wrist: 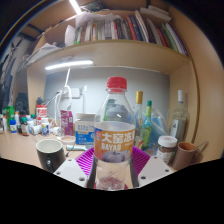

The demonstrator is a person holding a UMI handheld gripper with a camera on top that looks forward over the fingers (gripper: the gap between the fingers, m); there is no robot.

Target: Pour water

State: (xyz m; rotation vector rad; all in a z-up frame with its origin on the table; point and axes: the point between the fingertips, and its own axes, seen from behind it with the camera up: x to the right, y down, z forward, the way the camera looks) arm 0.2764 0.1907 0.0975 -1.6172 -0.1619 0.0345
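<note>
A clear plastic water bottle (115,135) with a red cap and a white-and-red label stands upright between my fingers. My gripper (113,165) is shut on the bottle's lower body, and the magenta pads (86,157) press on both its sides. A dark mug (50,154) with a pale inside stands on the desk to the left, just beyond the left finger. The bottle hides what lies straight ahead.
The wooden desk (15,150) holds several small bottles and jars at the left, a tissue box (86,131) behind the bottle, and a jar (167,147) and brown cup (186,153) at the right. A bookshelf (120,30) runs above.
</note>
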